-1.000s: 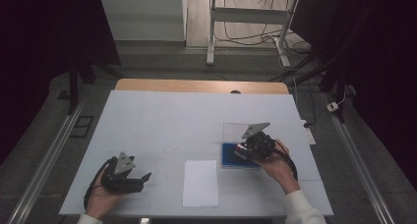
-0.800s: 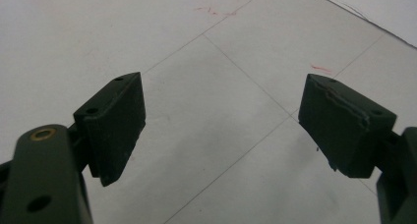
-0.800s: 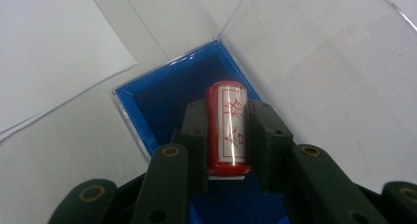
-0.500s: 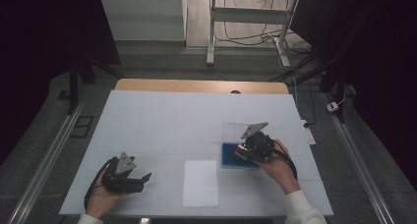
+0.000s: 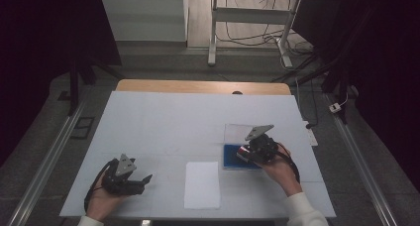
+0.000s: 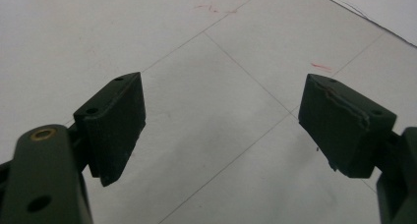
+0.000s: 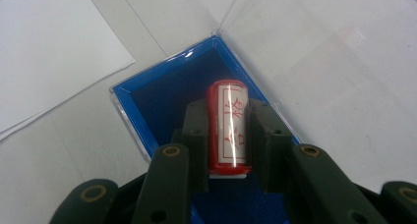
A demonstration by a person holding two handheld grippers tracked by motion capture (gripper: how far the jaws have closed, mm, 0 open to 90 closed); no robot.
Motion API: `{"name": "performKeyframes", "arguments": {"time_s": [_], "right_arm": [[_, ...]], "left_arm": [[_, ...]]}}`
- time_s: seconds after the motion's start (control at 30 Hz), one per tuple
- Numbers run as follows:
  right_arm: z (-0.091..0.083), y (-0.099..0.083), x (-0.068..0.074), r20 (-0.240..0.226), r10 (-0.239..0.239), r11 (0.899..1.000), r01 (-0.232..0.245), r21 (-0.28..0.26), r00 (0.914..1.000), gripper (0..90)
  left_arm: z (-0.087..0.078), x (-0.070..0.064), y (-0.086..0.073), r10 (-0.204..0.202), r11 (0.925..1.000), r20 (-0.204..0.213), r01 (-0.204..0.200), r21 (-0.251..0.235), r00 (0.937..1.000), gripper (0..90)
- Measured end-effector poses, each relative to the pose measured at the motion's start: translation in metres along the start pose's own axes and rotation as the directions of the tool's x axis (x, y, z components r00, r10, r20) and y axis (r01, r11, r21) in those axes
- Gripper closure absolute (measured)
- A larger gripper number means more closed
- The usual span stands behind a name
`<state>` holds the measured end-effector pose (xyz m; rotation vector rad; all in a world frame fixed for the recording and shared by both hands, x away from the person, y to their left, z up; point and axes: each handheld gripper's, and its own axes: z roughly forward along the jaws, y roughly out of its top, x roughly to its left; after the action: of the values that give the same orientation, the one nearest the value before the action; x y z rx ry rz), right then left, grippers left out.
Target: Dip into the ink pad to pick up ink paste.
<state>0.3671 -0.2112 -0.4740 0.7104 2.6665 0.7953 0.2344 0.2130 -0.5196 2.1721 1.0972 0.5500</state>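
My left hand-held gripper [image 5: 130, 179] sits wide open and idle on the bench [image 5: 163, 122], I guess just parked clear. Middle is a white sheet [image 5: 202, 184], probably for stamping. On the right, my other hand-held gripper [image 7: 227, 135] pinches a red stamp [image 7: 227, 128] over the blue box [image 7: 162, 94], its clear lid [image 7: 334, 71] laid back. The bench is white with faint grid lines; the room's dark, with cables [image 5: 247, 37] on the floor.

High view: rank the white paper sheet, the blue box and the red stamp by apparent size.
1. white paper sheet
2. blue box, partly hidden under the right gripper
3. red stamp, barely visible in that gripper
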Motion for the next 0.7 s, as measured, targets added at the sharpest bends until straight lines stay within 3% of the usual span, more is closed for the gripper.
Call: {"name": "performKeyframes", "arguments": {"time_s": [0.17,0.47,0.7], "right_arm": [[0.0005,0.0,0.0002,-0.002,0.005,1.0,-0.005,0.002,1.0,70.7],[0.0011,-0.0037,-0.0039,-0.025,0.019,1.0,-0.02,-0.019,0.9995,70.8],[0.0013,-0.0027,-0.0021,-0.016,0.021,1.0,-0.021,-0.012,0.9997,70.7]], "left_arm": [[0.0007,-0.0013,0.0003,0.012,0.9999,-0.008,-0.012,0.008,0.9999,18.3],[-0.0006,0.0003,0.0003,-0.004,1.0,-0.007,0.004,-0.001,1.0,18.3],[-0.0003,0.0004,0.0004,-0.005,1.0,-0.006,0.005,-0.003,1.0,18.3]]}}
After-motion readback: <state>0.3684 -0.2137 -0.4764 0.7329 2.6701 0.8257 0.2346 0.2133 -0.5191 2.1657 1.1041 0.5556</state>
